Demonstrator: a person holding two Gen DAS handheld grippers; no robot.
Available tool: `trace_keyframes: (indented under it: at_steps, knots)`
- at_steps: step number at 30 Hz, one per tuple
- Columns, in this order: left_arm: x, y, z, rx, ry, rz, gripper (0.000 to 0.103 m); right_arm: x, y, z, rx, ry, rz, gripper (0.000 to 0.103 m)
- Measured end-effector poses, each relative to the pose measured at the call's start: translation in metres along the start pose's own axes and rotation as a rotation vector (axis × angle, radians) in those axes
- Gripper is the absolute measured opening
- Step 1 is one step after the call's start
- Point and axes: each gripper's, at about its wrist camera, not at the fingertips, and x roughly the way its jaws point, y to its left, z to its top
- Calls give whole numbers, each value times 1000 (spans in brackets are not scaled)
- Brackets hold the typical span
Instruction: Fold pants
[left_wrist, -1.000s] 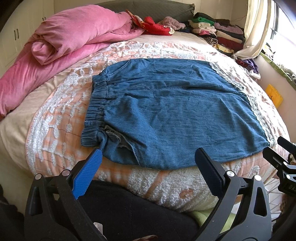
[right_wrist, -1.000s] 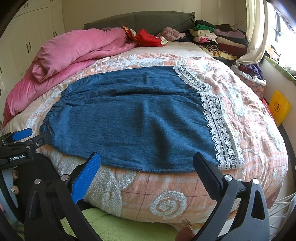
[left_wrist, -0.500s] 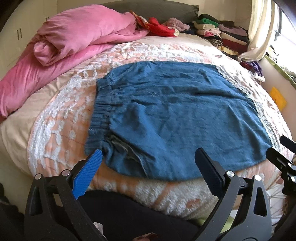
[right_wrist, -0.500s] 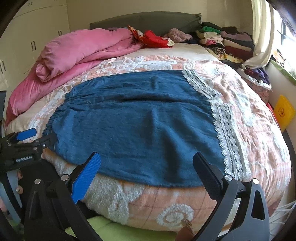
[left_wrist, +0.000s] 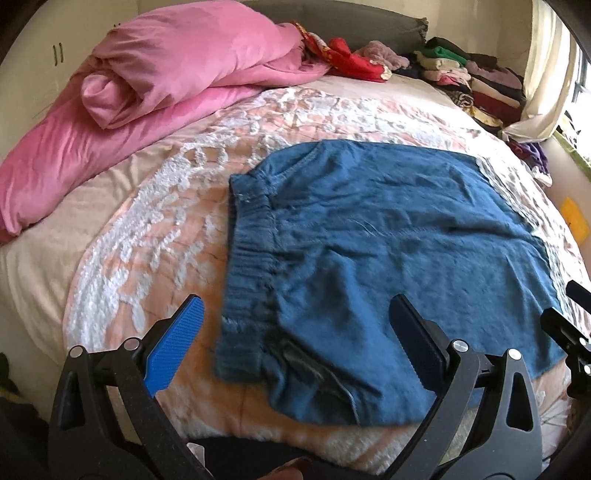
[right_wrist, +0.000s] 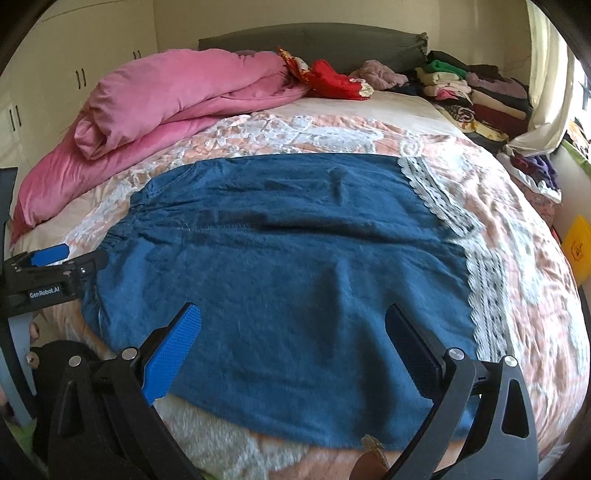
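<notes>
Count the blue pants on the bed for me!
1. The blue pants lie flat on the bed, between both open claws. Others may hide in the folded piles.

Two wrist cameras at the near edge of the bed, both looking toward the headboard.

Your left wrist camera sits low over the near left part of the bed (left_wrist: 122, 258), close to the waistband end of the pants (left_wrist: 388, 258), and it faces forward and a little to the right along the fingers of the left gripper (left_wrist: 295, 354). Your right wrist camera is close over the near edge further right, above the hem side of the pants (right_wrist: 295, 266), looking along the right gripper (right_wrist: 291, 354). Both views share the pants, the pink duvet (left_wrist: 155, 85) at the far left, the headboard (right_wrist: 332, 40) and the folded clothes (right_wrist: 476, 96) at the far right corner. Each view also catches the other gripper at its side edge.
</notes>
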Motion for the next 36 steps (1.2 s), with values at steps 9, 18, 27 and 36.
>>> trace_keyframes:
  at_steps: [9, 18, 27, 36]
  knots:
    - [22, 21, 32, -25, -9, 30, 94, 29, 10, 37, -50, -13, 6, 99]
    - [59, 46, 69, -51, 27, 50, 94, 59, 28, 70, -120, -4, 18, 99]
    - [98, 63, 93, -60, 87, 25, 94, 110, 35, 123, -250, 13, 12, 99]
    - [134, 70, 109, -43, 111, -38, 93, 179, 40, 165, -427, 98, 32, 99]
